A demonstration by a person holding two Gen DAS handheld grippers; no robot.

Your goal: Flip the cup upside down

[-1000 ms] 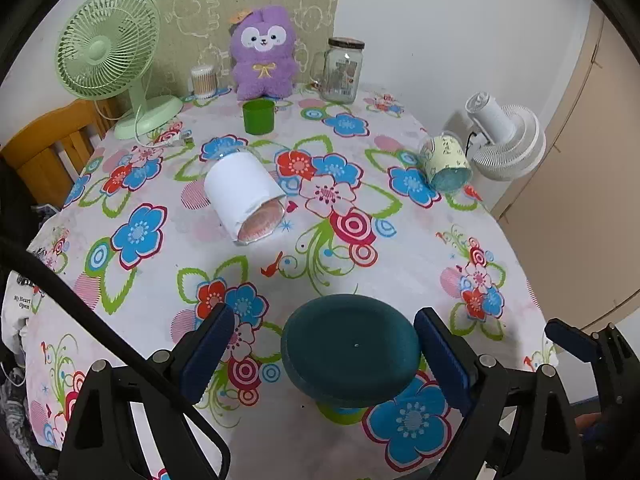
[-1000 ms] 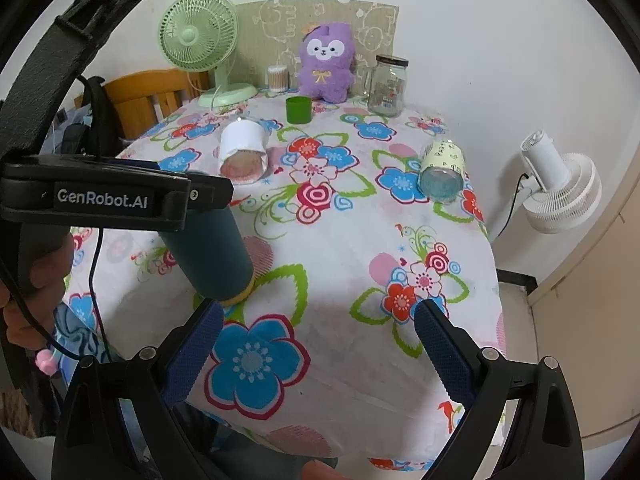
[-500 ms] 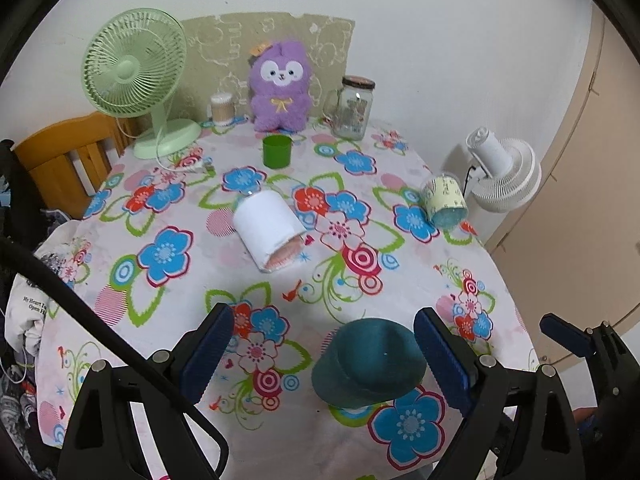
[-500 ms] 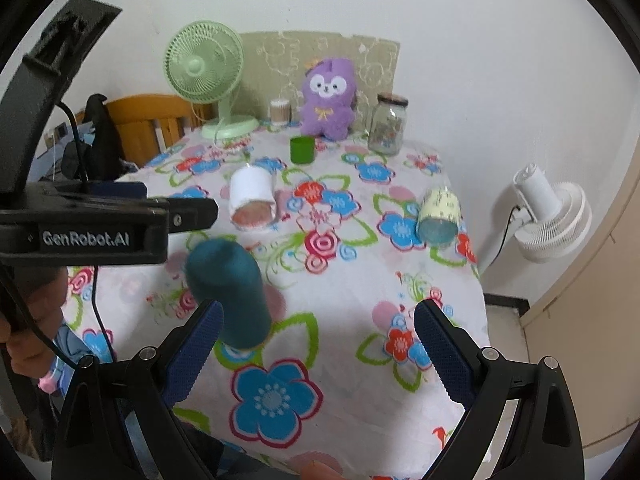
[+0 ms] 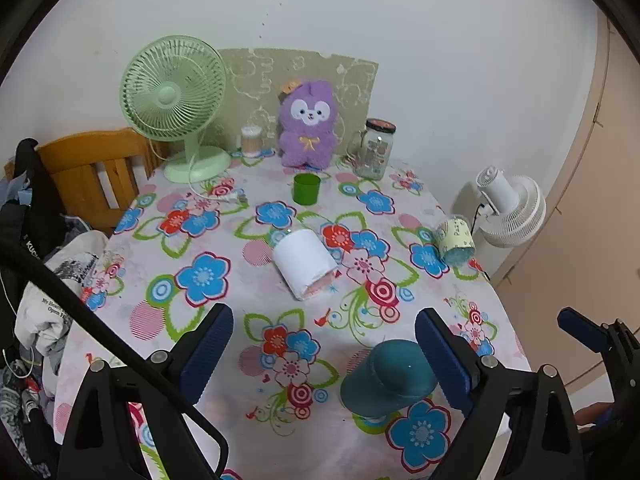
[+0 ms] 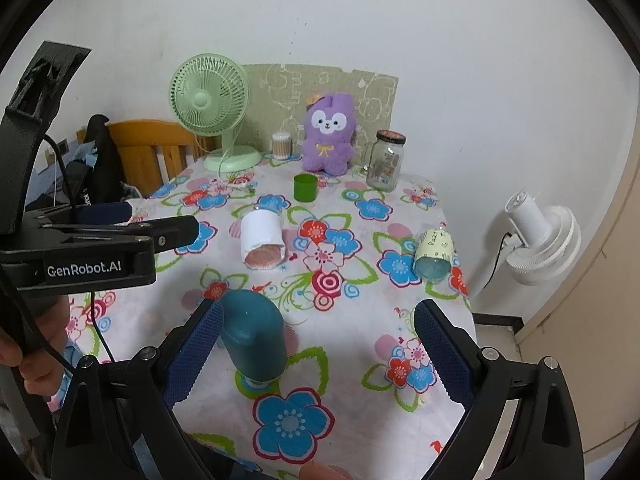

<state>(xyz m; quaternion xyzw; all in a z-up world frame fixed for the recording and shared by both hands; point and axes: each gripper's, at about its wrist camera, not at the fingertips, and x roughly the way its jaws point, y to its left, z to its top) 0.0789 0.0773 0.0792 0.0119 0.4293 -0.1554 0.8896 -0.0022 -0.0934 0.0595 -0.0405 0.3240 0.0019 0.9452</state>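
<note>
A teal cup stands upside down on the flowered tablecloth near the front edge; it also shows in the right wrist view. My left gripper is open and empty, raised above and behind the cup. My right gripper is open and empty, the cup standing close to its left finger. A white cup lies on its side mid-table. A pale yellow cup lies on its side at the right. A small green cup stands upright further back.
At the back stand a green desk fan, a purple plush toy, a glass jar and a small container. A wooden chair is at the left. A white floor fan stands beyond the table's right edge.
Both grippers have pulled back and up from the table. The teal cup stays upside down, now smaller and lower right in the left view.
</note>
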